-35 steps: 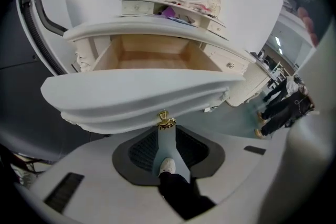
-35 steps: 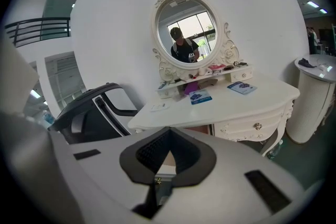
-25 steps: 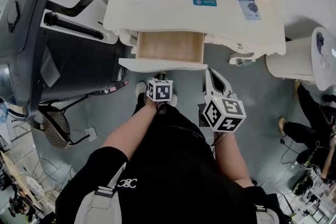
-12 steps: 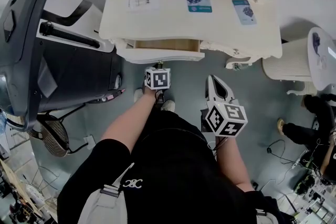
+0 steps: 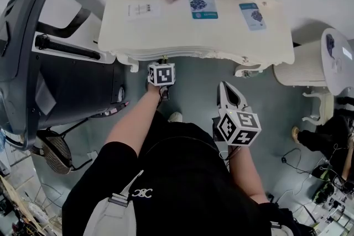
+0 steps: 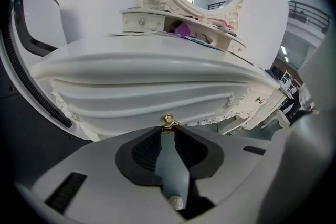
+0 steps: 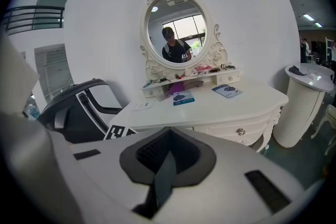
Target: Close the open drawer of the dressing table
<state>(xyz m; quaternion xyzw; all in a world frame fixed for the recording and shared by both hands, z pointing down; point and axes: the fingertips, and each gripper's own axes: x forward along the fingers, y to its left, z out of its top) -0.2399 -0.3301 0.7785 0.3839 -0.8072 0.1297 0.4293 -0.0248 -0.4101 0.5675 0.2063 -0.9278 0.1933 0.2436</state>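
The cream dressing table (image 5: 221, 36) stands in front of me, and its middle drawer (image 6: 142, 99) sits flush with the curved front. The small gold knob (image 6: 167, 121) of that drawer is right at the tips of my left gripper (image 6: 167, 128), whose jaws are shut and touch it. In the head view the left gripper (image 5: 164, 59) reaches under the table's front edge. My right gripper (image 5: 224, 87) hangs back from the table, shut and holding nothing; in its own view the right gripper (image 7: 171, 153) points toward the table's right side.
A large black and white chair (image 5: 33, 63) stands close on the left. A white round side table (image 5: 332, 58) is at the right, with a seated person's legs (image 5: 326, 141) beyond. Cards, cosmetics and an oval mirror (image 7: 176, 34) are on the tabletop.
The drawer, wide open a second ago, has slid in until flush. My left gripper moved forward with it toward the table. The right gripper barely moved.
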